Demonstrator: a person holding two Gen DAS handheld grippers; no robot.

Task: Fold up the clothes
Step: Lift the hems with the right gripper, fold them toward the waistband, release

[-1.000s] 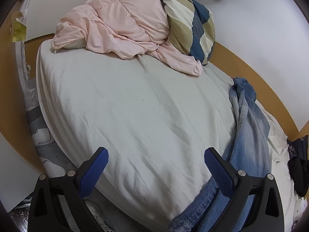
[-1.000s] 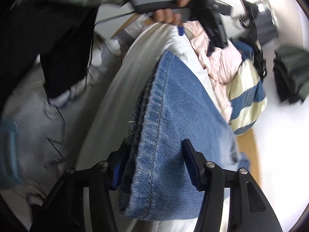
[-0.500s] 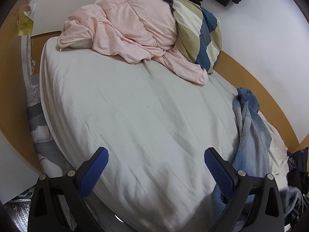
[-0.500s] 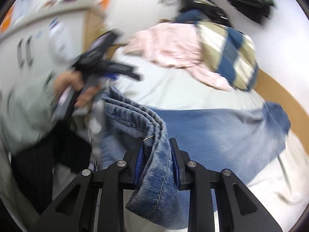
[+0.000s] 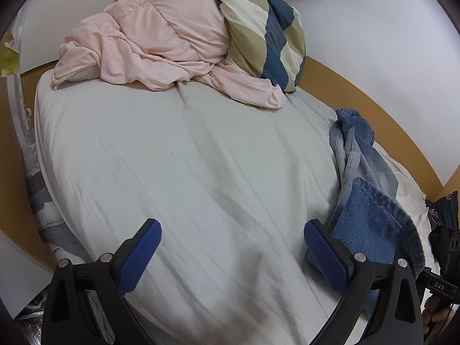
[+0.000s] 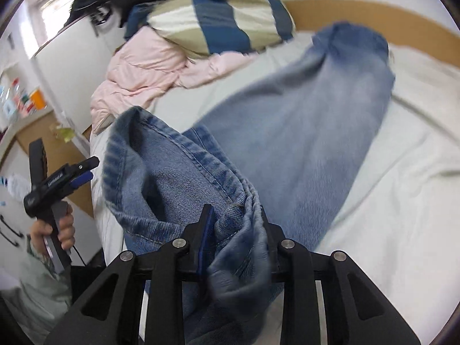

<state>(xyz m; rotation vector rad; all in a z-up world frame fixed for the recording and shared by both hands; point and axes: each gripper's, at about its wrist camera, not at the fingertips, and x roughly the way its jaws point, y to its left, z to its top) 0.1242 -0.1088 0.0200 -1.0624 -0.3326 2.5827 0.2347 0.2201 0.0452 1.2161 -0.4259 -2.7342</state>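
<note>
- Along the bed's right side, toward the wall edge, lie the jeans [image 6: 302, 120]; one end is lifted off the sheet, the far end bunched near the striped pillow [image 5: 264, 34]; no flat, squared fold shows, so by my judgement most of the folding is left
- right tongs [image 6: 234, 230] are closed on a thick denim hem; the cloth hangs out either side of the jaws
- left tongs [image 5: 231, 254] stand wide apart, gripping nothing, over bare sheet at the bed [image 5: 172, 172]'s near edge
- pink duvet [image 5: 161, 49] is heaped at the head end; whether it counts as clothes, I cannot tell
</note>
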